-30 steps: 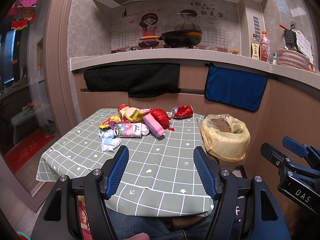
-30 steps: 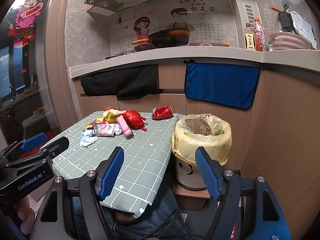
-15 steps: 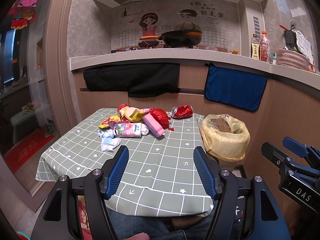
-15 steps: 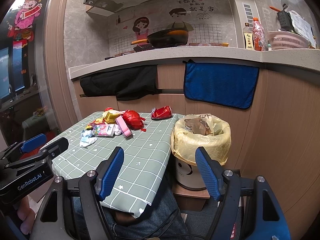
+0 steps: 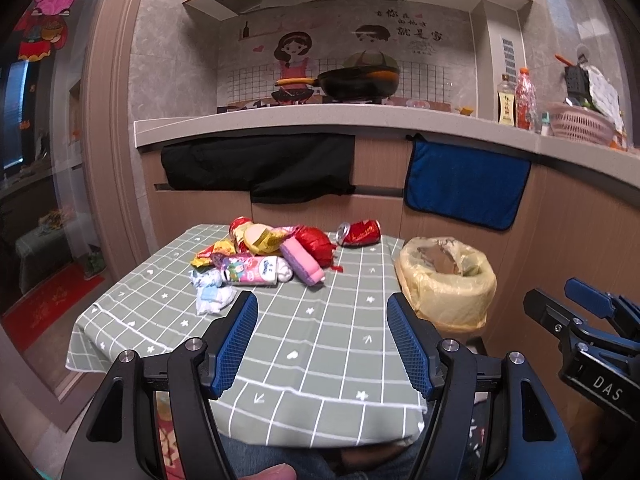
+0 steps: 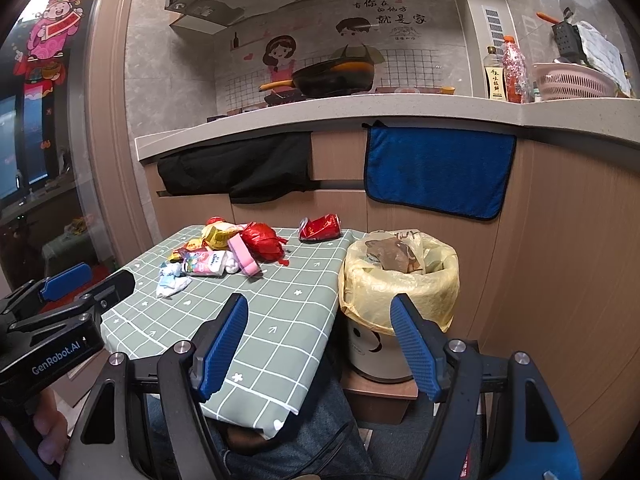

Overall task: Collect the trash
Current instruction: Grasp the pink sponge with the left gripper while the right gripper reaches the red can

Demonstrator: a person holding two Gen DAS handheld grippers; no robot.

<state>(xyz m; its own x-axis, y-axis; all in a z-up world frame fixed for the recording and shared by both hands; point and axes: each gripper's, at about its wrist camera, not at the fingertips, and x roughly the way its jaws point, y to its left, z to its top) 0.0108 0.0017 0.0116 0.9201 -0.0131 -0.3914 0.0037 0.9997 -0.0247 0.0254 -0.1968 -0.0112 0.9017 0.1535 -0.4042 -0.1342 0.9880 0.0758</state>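
Well beyond both grippers' spread jaws, trash pile (image 5: 264, 258), lined bin (image 6: 400, 280) beside table

Trash pile (image 5: 264, 258) lies on the table's (image 5: 312, 344) far side; bin (image 6: 400, 292) stands right of it.

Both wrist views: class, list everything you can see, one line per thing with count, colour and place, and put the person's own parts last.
Checked green tablecloth: one, over the table.
Crushed red drink can: one, far table edge.
Pile of bright snack wrappers: one, mixed colours, far half of the cloth.
Crumpled white tissue: one, nearest piece of the pile.
Bin lined with a yellow bag: one, right of the table, part full.
Blue towel: one, hanging from the counter.
Black cloth: one, hanging left of the towel.
Black wok: one, on the stove.
Pink basket: one, counter right.
Left gripper: open, empty.
Right gripper: open, empty.
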